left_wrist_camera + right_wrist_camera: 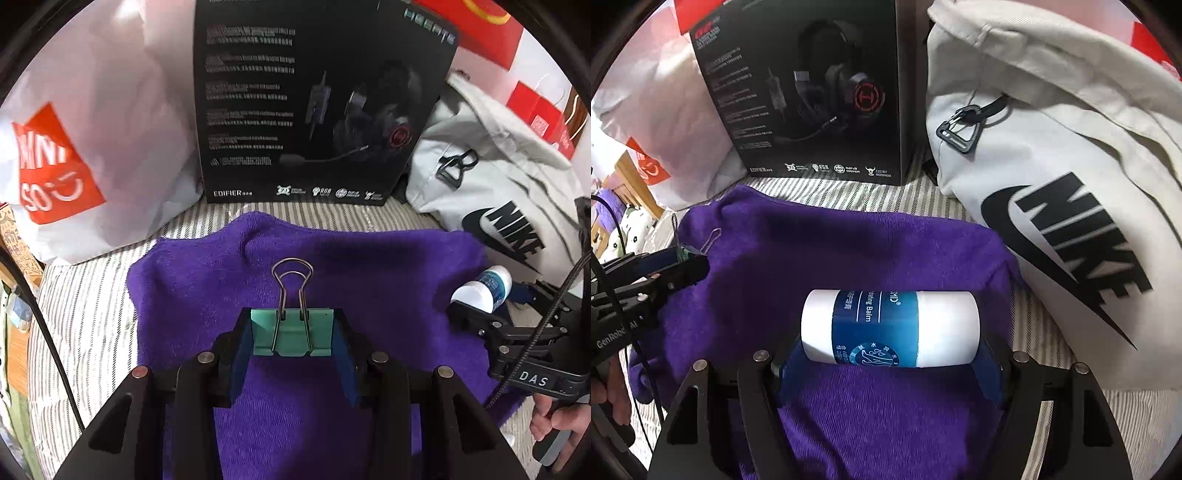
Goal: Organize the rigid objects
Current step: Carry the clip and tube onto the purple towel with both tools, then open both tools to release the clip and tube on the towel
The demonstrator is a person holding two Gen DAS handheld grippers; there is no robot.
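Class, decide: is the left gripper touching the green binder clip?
Touching. The left wrist view shows the left gripper with its blue pads pressed against both sides of the green binder clip, no gap either side.

Green metal binder clip (291,334) with two silver wire handles, clamped by its sides between the fingers of the left gripper (291,343), handles pointing forward, above the purple terry towel (369,266). White cylindrical balm bottle (889,328) with a blue label, lying crosswise, gripped at both ends by the right gripper (889,354) over the same towel.
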